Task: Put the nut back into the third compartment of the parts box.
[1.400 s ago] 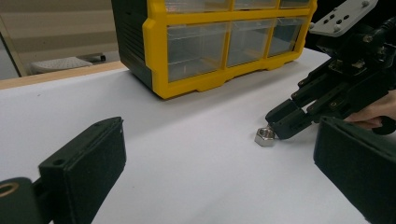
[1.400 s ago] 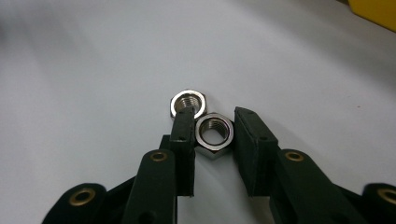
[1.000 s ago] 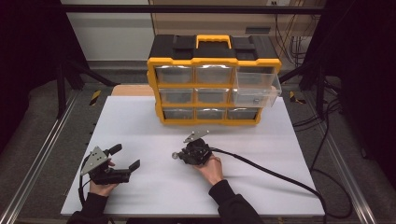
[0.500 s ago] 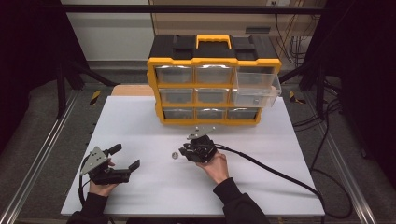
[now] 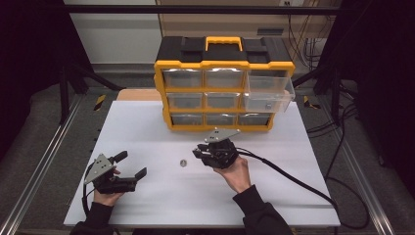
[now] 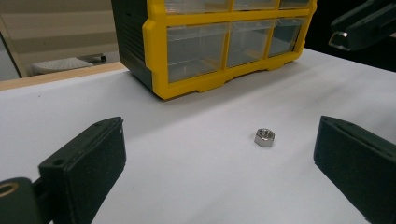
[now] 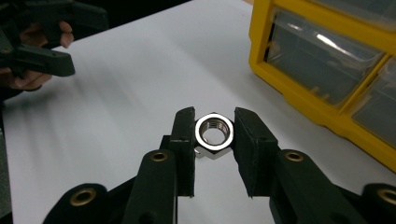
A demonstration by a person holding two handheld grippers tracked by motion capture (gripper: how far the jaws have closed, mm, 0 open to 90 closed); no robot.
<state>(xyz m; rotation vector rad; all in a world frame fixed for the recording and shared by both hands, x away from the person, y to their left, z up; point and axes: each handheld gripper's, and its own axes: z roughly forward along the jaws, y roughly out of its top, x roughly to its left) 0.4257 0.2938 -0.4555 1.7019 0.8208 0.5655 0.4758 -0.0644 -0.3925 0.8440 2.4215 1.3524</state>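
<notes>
Lifted since the earlier frame, the right gripper point(image 5: 199, 152) now clamps 1 shiny hex steel nut point(image 7: 213, 132) at frame centre. A second nut point(image 5: 183, 163) lies just left. Remaining, likely: the open clear drawer point(image 5: 268, 93), upper right. The left gripper point(image 5: 131, 165) idles open.

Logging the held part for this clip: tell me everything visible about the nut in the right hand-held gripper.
The nut is a shiny silver hexagonal piece, metal by its look, with a threaded round bore that faces the camera. It stands on edge, clamped by two opposite flats between the black pads of the right hand-held gripper, above the white table and in front of the yellow drawer cabinet. Only the two pads touch it.
</notes>
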